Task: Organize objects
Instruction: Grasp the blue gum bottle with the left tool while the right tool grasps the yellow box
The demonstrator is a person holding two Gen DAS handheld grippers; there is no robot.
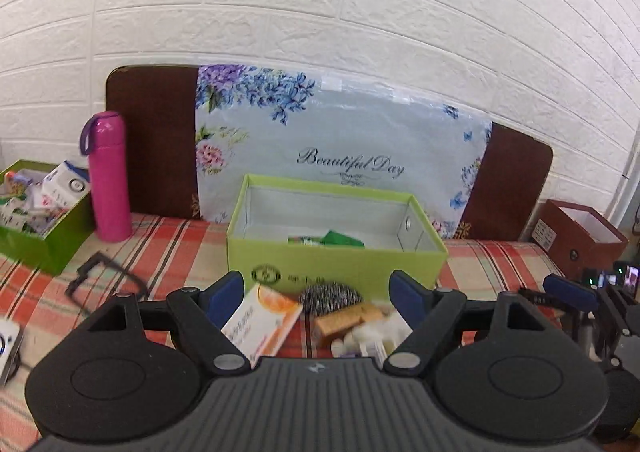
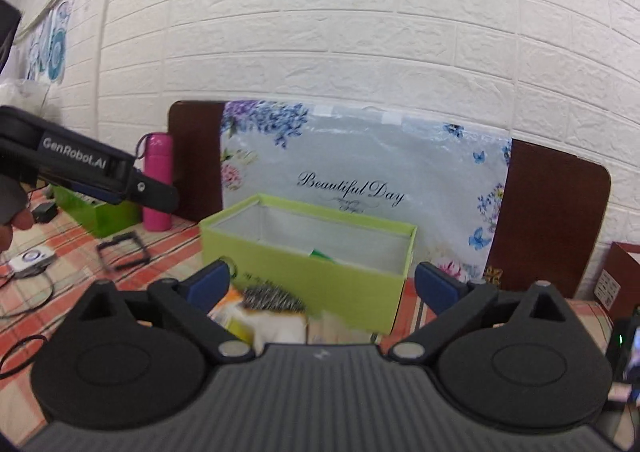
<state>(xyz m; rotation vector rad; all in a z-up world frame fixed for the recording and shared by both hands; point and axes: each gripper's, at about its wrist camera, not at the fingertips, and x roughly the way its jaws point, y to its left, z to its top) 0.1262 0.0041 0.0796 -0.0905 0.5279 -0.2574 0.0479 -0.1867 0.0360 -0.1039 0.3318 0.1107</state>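
Left wrist view is showing the left gripper (image 1: 318, 290) with its blue pads spread wide, holding nothing and hanging above a small pile on the plaid cloth (image 1: 168, 244). Under the gap are lying an orange-printed carton (image 1: 266, 318), a steel scourer (image 1: 330, 296), a tan bar (image 1: 348, 318) and some blurred white pieces. Just behind them the green box (image 1: 336, 248) is standing open, with a green packet (image 1: 340, 239) inside. A pink flask (image 1: 107, 175) is standing upright to the left, next to a second green box (image 1: 60, 240) full of cartons.

Right wrist view is showing the right gripper (image 2: 322, 286) likewise wide apart and gripping nothing, poised over the scourer (image 2: 272, 298) at the box's (image 2: 316, 276) front wall.
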